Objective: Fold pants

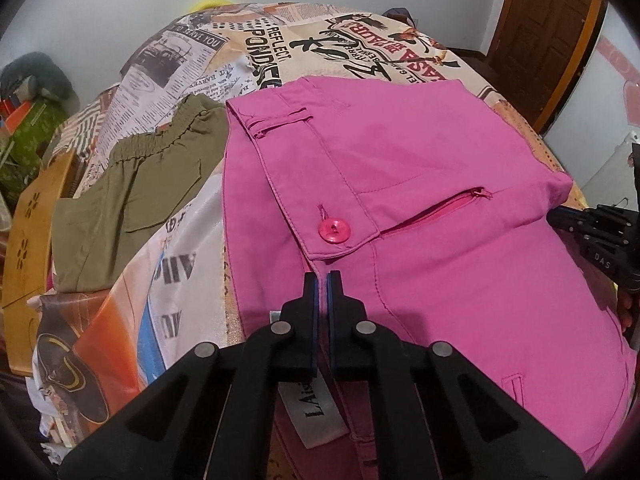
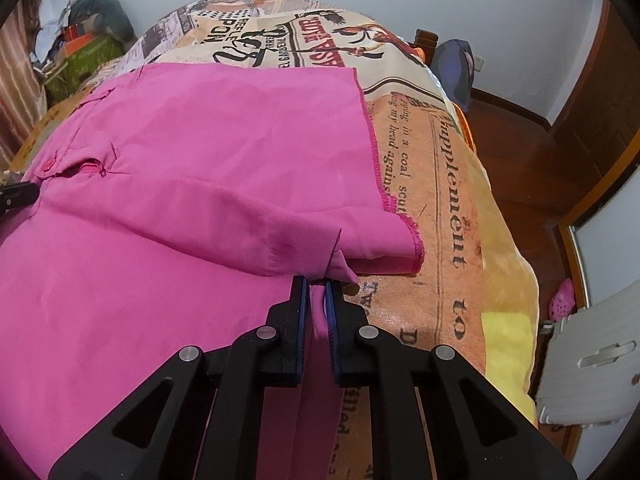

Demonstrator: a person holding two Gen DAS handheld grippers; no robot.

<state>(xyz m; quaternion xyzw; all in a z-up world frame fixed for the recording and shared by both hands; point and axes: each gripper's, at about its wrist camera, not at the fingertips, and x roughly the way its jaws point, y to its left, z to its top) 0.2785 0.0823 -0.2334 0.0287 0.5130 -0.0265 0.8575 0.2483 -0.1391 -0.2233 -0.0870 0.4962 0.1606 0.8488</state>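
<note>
The right hand-held gripper (image 2: pixel 316 286) is pinching the pink pants (image 2: pixel 180 152) near the bed's (image 2: pixel 460 208) right edge. The left hand-held gripper (image 1: pixel 322 280) is hovering clenched over the waistband, seemingly gripping nothing.

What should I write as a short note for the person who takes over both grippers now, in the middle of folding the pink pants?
Left gripper: shut on the pink pants at the waistband, below the button.
Right gripper: shut on the pink pants at the leg-hem end.
The pants lie across the printed blanket; olive pants lie beside them, apart from the grippers.
Done: the pants appear already doubled over.
Left: probably carry the held edge across, release and smooth.
</note>
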